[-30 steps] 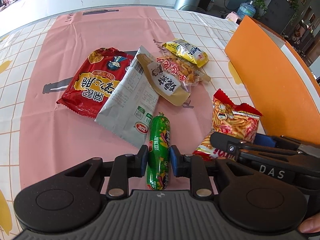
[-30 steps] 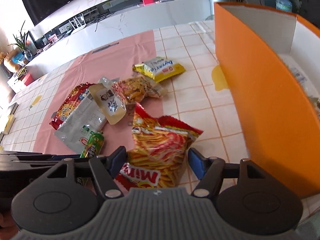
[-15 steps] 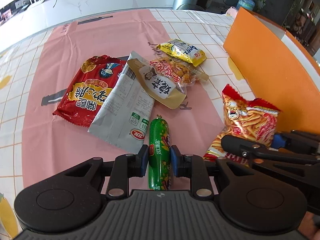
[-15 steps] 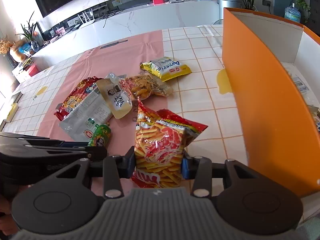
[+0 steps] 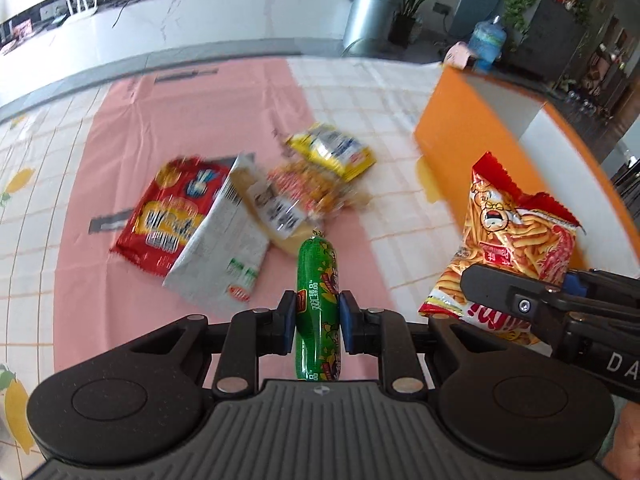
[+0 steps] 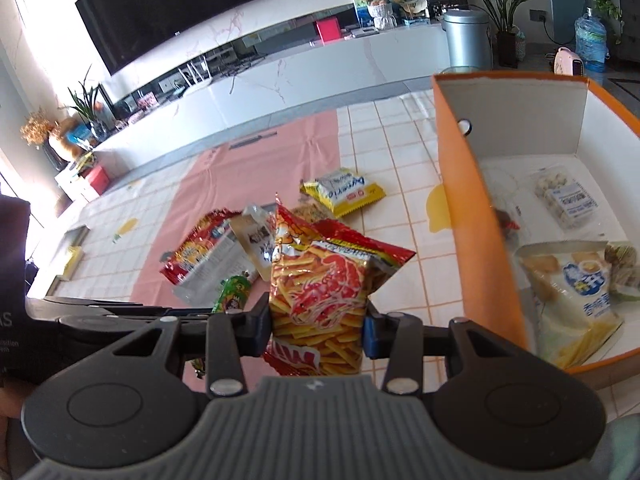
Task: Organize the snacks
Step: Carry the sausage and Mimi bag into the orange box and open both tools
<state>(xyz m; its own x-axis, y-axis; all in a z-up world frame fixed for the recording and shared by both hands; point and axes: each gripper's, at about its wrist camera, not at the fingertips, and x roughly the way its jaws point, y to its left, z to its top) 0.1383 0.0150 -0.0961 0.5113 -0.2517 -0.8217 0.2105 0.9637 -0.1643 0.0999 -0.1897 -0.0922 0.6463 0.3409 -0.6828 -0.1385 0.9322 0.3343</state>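
Clamping both snacks at once, we hold a green sausage pinched upright in our left gripper, and our right gripper has just closed its jaws onto the red fries bag, whose sides the pads now press. Both hang above the pink cloth. Only our right view looks down into the orange box, where a pale biscuit pouch and a clear packet with a blue label lie on the white floor; our left view meets just its orange outer wall and blurs the pile of packets left on the cloth. Writing is scarce: the fries bag shows upside-down letters near the pads, the sausage carries small Chinese characters, and the yellow packet bears print we cannot read.
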